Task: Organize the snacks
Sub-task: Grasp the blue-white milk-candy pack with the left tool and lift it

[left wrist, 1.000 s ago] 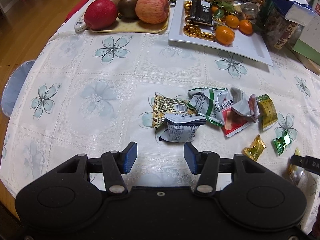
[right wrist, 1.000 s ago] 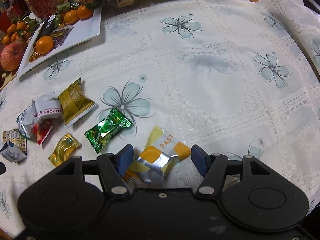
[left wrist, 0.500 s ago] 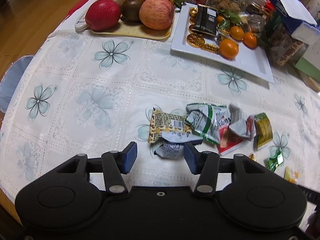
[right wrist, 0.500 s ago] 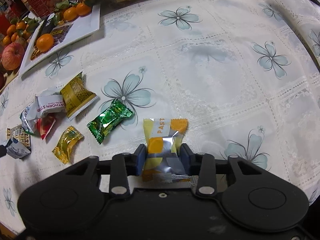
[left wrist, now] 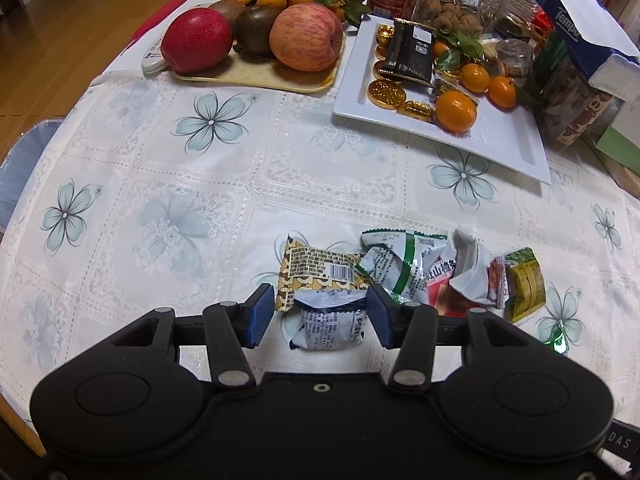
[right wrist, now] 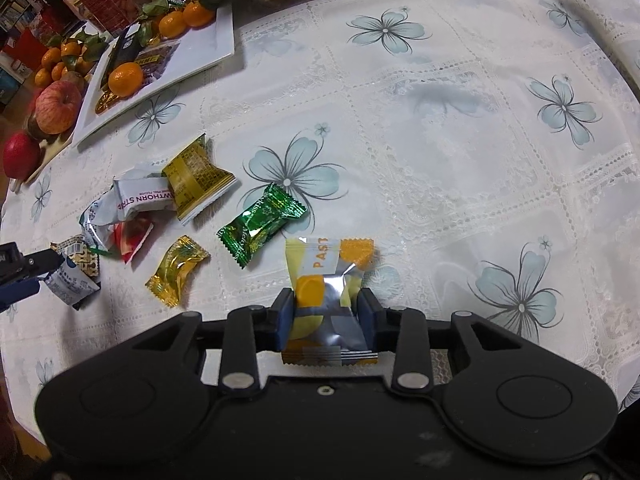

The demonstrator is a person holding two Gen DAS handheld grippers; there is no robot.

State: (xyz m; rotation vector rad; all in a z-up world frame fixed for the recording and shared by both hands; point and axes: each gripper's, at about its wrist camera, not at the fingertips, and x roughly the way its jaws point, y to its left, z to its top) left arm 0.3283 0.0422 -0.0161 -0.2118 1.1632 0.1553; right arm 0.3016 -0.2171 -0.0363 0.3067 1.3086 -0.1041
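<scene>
My left gripper (left wrist: pixel 320 314) is open, its blue pads on either side of a white-and-blue snack packet (left wrist: pixel 332 322) lying on the tablecloth; whether the pads touch it I cannot tell. Behind it lie a brown patterned packet (left wrist: pixel 316 270), a white-and-green packet (left wrist: pixel 396 264), a red-and-white packet (left wrist: pixel 464 276) and a yellow-green packet (left wrist: pixel 524 284). My right gripper (right wrist: pixel 326 316) is shut on a yellow-and-orange pastry packet (right wrist: pixel 326 276). In the right wrist view a green candy (right wrist: pixel 260 224) and a gold candy (right wrist: pixel 176 270) lie to its left, and the left gripper (right wrist: pixel 24 268) shows at the left edge.
A white rectangular plate (left wrist: pixel 504 136) with gold coins, a black packet and mandarins stands at the back right. A tray of apples (left wrist: pixel 256 76) stands at the back left. Boxes and jars (left wrist: pixel 568 52) crowd the far right. The table edge (left wrist: pixel 24 408) runs along the left.
My left gripper has moved forward so the white-and-blue packet now lies between its open pads. My right gripper closed on the yellow pastry packet and keeps hold of it.
</scene>
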